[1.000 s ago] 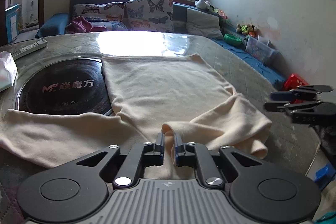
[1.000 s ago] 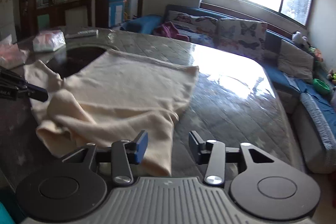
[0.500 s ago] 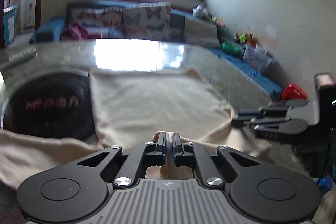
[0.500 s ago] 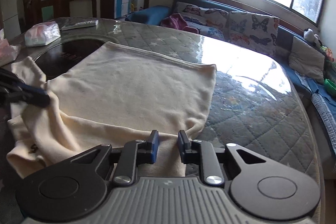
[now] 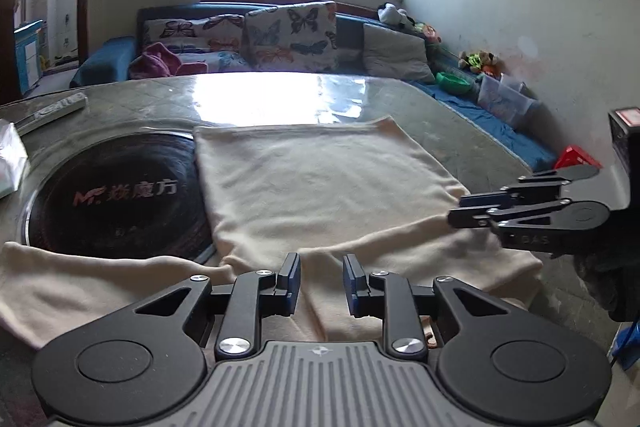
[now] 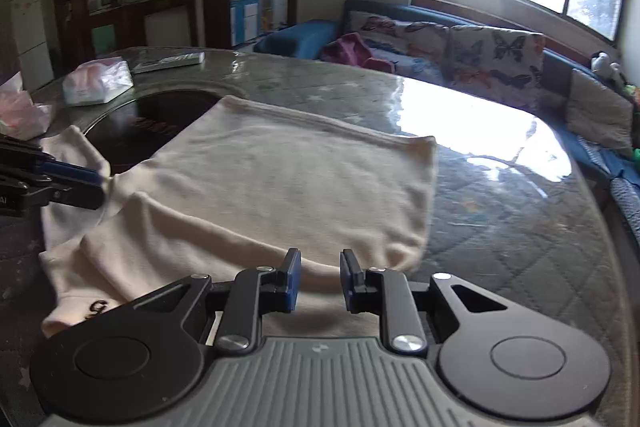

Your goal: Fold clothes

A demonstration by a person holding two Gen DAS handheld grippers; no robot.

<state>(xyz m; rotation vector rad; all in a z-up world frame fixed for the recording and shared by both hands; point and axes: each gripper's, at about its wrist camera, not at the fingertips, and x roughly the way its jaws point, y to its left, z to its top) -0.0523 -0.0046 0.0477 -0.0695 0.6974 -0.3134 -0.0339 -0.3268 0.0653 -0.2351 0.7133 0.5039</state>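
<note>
Left wrist view: left gripper (image 5: 321,285) hides the shirt's (image 5: 320,187) near edge, jaws apart; right gripper (image 6: 320,283) likewise parted, print (image 6: 96,307) cut off

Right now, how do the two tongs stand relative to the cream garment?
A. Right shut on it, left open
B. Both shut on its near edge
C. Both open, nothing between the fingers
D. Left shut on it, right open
C: the left tongs and right tongs each show a clear gap between the blue pads, with the cream garment lying flat on the table beyond them.
</note>
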